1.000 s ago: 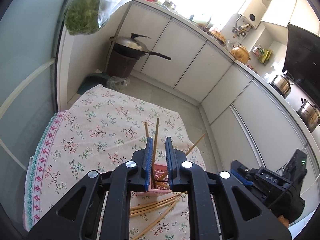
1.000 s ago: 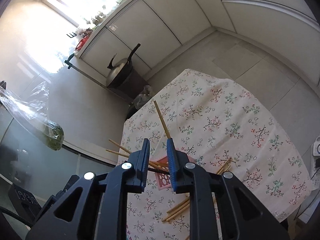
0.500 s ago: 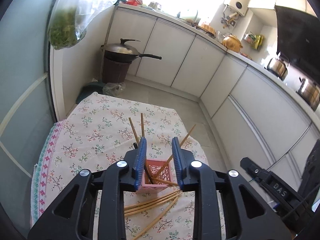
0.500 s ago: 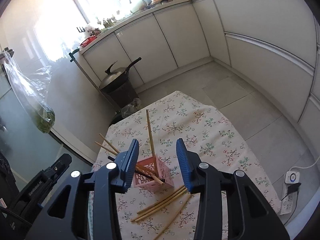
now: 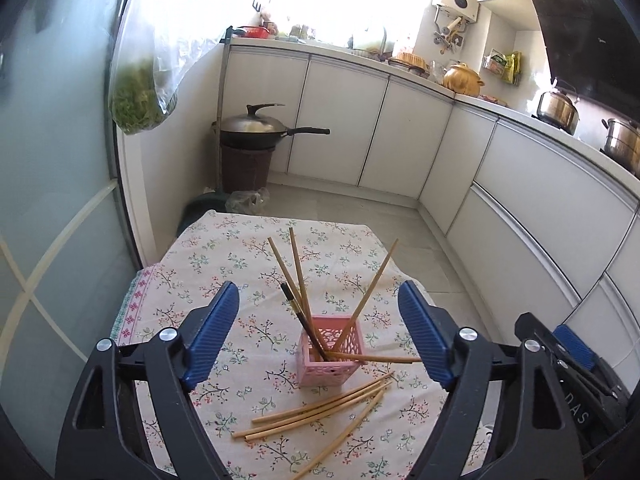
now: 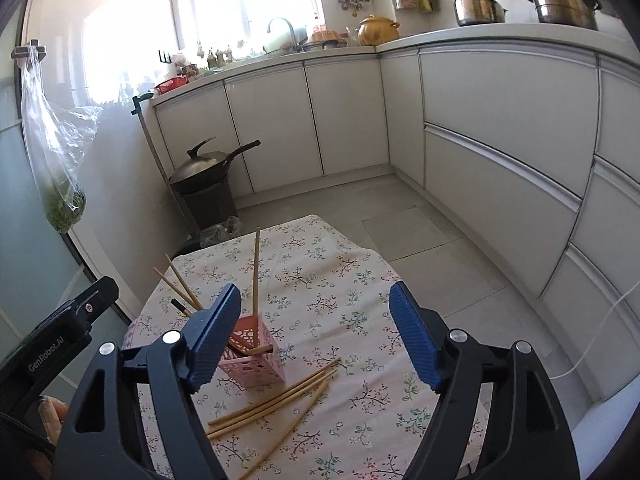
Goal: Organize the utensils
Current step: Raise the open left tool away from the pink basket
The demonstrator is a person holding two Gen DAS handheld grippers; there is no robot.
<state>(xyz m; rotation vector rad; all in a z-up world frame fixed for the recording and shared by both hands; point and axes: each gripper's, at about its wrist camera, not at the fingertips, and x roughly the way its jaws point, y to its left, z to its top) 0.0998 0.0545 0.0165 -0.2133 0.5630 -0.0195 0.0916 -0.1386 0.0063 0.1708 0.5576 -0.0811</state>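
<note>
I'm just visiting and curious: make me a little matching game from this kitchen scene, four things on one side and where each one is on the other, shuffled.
Things:
1. pink basket
2. loose chopsticks
3. wok
4. bag of greens

Places:
A. hanging up at the left, beside the glass door
B. standing upright on the floral tablecloth, with chopsticks sticking out of it
C. lying flat on the cloth, just in front of the basket
D. sitting on a dark bin by the white cabinets

Pairs: 1-B, 2-C, 3-D, 4-A
</note>
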